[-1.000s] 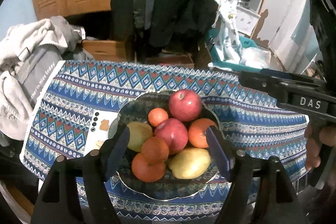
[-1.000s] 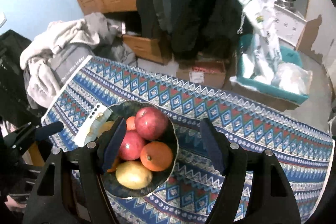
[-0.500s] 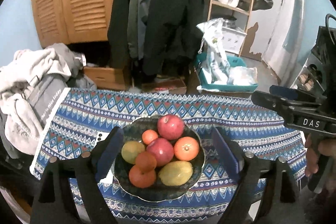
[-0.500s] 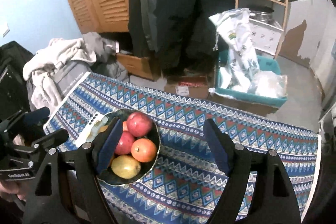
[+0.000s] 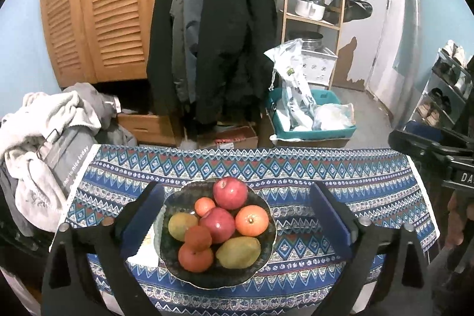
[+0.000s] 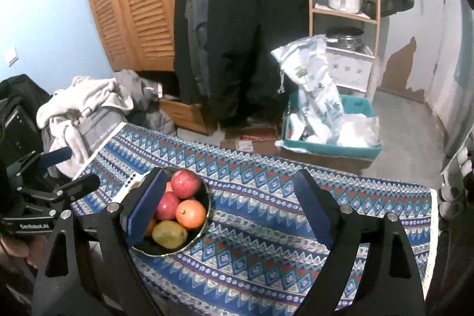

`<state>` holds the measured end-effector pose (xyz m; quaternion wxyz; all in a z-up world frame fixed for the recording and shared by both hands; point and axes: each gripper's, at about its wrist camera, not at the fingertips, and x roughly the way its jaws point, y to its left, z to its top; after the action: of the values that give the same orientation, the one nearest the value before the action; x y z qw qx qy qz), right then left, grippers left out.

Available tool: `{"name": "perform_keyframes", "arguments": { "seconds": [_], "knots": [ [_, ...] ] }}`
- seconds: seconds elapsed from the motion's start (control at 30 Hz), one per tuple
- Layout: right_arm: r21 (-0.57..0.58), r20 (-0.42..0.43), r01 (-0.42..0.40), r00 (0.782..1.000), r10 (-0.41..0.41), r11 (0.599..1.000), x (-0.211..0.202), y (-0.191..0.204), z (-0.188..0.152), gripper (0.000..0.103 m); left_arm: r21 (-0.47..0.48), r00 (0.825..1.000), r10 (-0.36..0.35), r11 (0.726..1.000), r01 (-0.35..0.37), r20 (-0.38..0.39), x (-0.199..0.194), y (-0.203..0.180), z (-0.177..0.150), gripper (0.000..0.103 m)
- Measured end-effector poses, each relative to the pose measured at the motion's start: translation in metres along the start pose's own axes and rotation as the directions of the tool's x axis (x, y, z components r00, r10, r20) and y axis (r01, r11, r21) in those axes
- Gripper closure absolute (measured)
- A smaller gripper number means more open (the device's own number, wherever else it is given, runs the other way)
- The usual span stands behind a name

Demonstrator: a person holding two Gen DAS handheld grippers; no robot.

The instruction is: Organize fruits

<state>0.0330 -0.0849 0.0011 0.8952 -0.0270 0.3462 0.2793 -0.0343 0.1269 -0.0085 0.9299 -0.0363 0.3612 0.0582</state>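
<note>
Both grippers empty, jaws opening, above bowl (image 5: 268,230). Left gripper (image 5: 237,219), right gripper (image 6: 229,208): next, straddle top apple (image 5: 230,193), close gently.

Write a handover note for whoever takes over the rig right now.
Left gripper: jaws opening, nothing between the pads, above the bowl.
Right gripper: jaws opening, empty, over the cloth to the bowl's right.
Fruit: two apples, oranges and two yellow-green fruits are all piled in the bowl on the cloth.
Done: every fruit in view is in the bowl.
Left: none is loose on the cloth; check the pile sits steady.
</note>
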Motion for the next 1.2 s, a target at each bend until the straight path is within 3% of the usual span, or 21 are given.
{"name": "perform_keyframes", "arguments": {
  "seconds": [0.33,1.2],
  "knots": [
    [-0.003,-0.018,0.025,1.000,-0.025,1.000,0.001,-0.015,-0.009,0.015,0.049,0.999,0.036,0.998,-0.038,0.034,-0.006,-0.016,0.004,0.002],
    [0.007,-0.035,0.035,0.999,-0.035,0.999,0.000,-0.026,-0.015,0.015,0.063,0.996,0.082,0.995,-0.083,0.031,-0.006,-0.026,0.007,0.001]
  ]
}}
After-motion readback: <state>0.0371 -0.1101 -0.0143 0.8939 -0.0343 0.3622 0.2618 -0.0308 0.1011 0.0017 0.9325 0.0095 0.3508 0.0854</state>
